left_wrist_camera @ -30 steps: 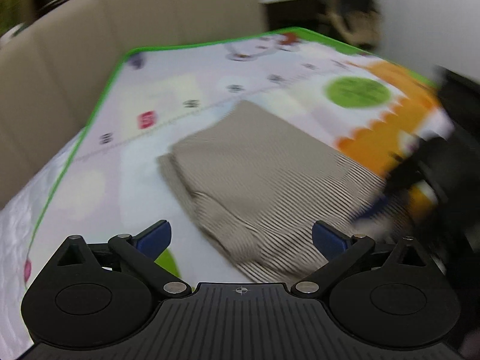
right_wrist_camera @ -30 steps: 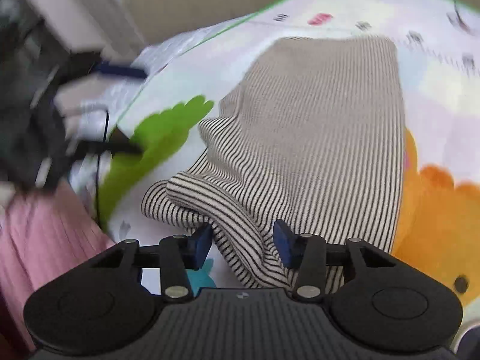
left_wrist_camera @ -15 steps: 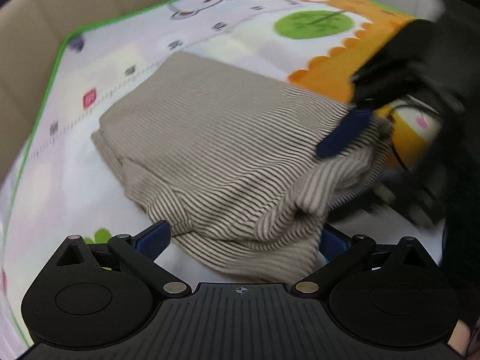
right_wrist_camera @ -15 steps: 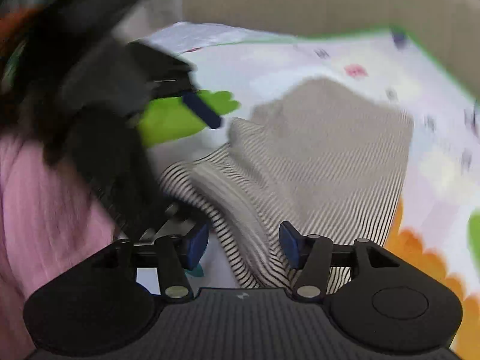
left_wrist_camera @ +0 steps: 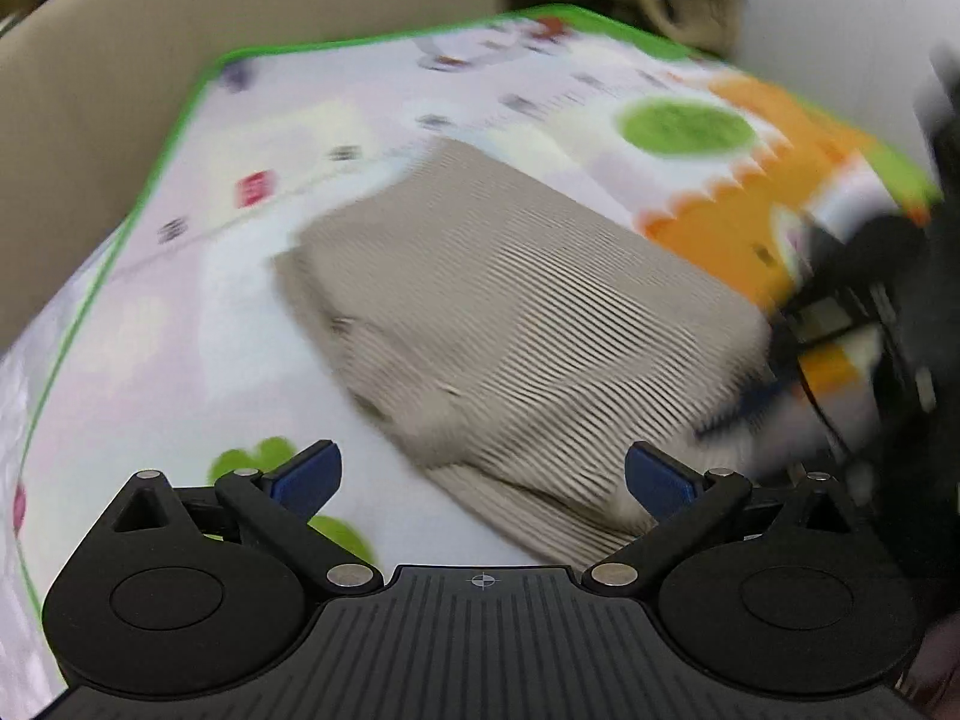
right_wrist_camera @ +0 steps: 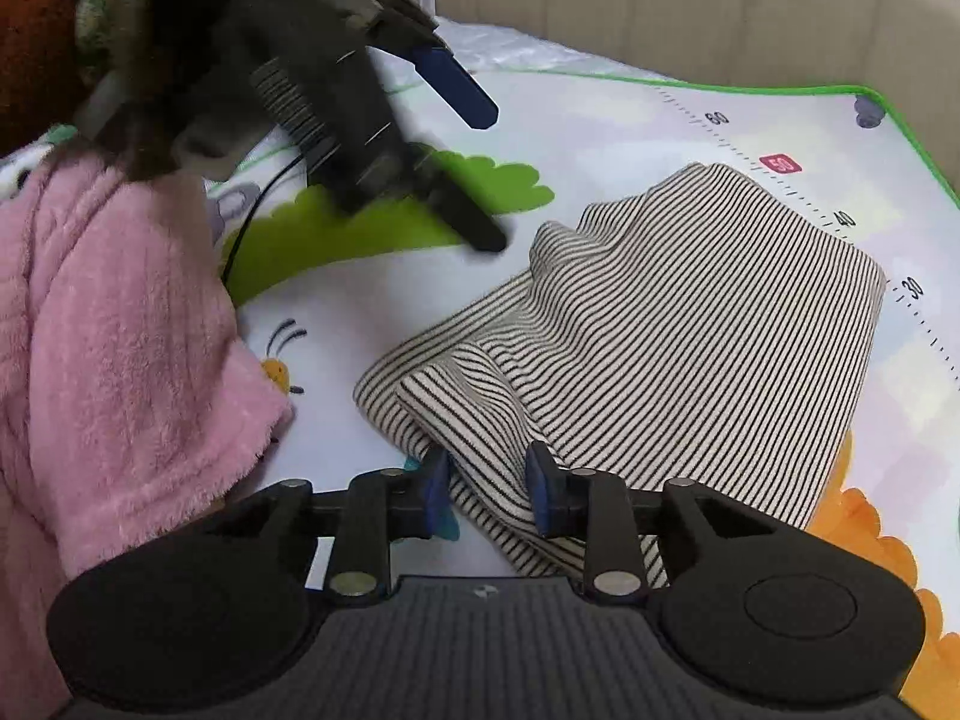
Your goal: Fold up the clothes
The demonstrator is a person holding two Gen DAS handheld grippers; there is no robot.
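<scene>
A cartoon play mat [right_wrist_camera: 600, 120], green-edged, carries the folded striped garment [right_wrist_camera: 690, 330] toward four o'clock; possibly pink fleece [right_wrist_camera: 120, 330] overlaps at nine.

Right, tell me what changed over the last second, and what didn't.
The left gripper, open throughout, swung in close over the striped garment half a second ago, then pulled back and now hangs above the play mat to the garment's left. The right gripper kept its part-closed jaws around the garment's near folded edge. The garment stayed folded in the same spot; the pink robe stayed beside it.
</scene>
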